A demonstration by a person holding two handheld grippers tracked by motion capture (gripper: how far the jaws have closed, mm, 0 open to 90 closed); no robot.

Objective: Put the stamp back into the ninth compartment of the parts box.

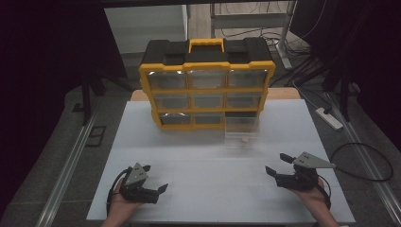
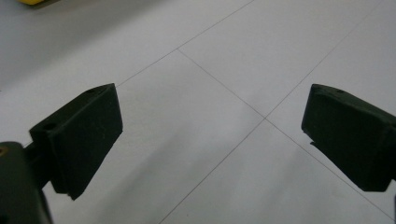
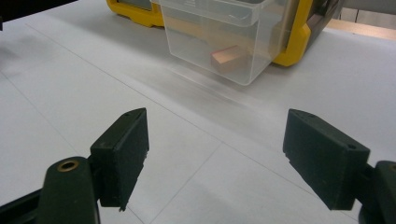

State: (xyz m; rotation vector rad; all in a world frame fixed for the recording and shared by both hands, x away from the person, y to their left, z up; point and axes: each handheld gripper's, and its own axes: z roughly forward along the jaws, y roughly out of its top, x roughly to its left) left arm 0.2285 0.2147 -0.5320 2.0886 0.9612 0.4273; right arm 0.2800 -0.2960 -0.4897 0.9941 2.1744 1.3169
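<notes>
Here, left gripper [image 1: 156, 178] and right gripper [image 1: 278, 164] both spread empty above table [image 1: 213, 161], drawer [image 3: 219, 37] pulled out, perhaps wooden block [image 3: 229, 58] inside.

Standing at the far end of the white table [image 1: 189, 156]: a yellow-and-black drawer cabinet [image 1: 206, 85], its bottom right clear drawer [image 1: 242, 130] pulled out. Resting well short of the cabinet, jaws spread: left gripper [image 1: 152, 178] and right gripper [image 1: 276, 163].

No text, label, brand or number can be read anywhere
</notes>
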